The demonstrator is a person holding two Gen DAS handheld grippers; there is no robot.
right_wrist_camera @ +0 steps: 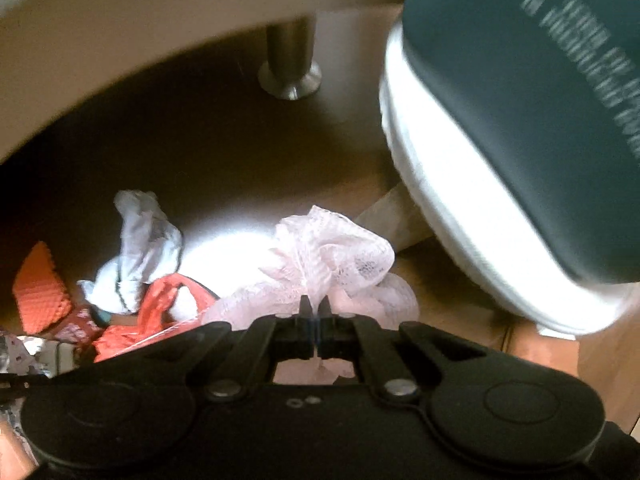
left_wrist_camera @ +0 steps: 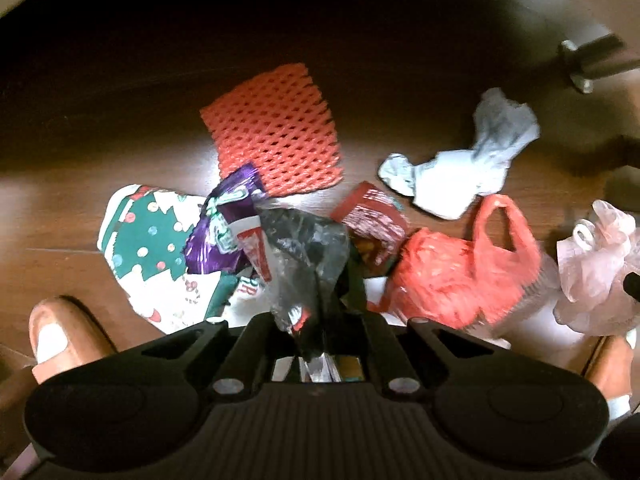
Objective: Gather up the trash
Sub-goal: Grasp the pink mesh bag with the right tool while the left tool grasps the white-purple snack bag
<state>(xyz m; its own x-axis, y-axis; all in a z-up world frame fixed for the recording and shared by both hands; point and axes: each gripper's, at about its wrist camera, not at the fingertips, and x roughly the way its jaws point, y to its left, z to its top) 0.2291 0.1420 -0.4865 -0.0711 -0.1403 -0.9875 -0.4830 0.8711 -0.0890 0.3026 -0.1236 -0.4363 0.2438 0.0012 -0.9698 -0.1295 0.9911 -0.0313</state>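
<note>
Two views, each with details of its own. Left hand-held gripper clenched on a crumpled dark clear plastic bag, held above the wooden floor. Seen only from the left wrist: a sheet of Christmas-tree wrapping paper flat on the floor, a purple foil wrapper lying over its edge, and brown shoes at the lower corners. Shared by both views, from different angles: an orange foam net laid flat, a dark red snack packet just beside it, crumpled white paper, a red plastic bag with its handle loop raised, and a pale pink plastic bag at the right edge.

Right hand-held gripper with jaws drawn together, pinching a fold of that pale pink plastic bag, its bulk bunched just ahead of the tips. Visible only from the right wrist: a dark teal bin lined in white, tilted and filling the upper right, close to the pink bag; a metal furniture leg standing on the floor behind; a beige furniture edge arching across the top. Orange net, white paper and red bag pushed to the left margin here, red packet partly hidden beneath them.
</note>
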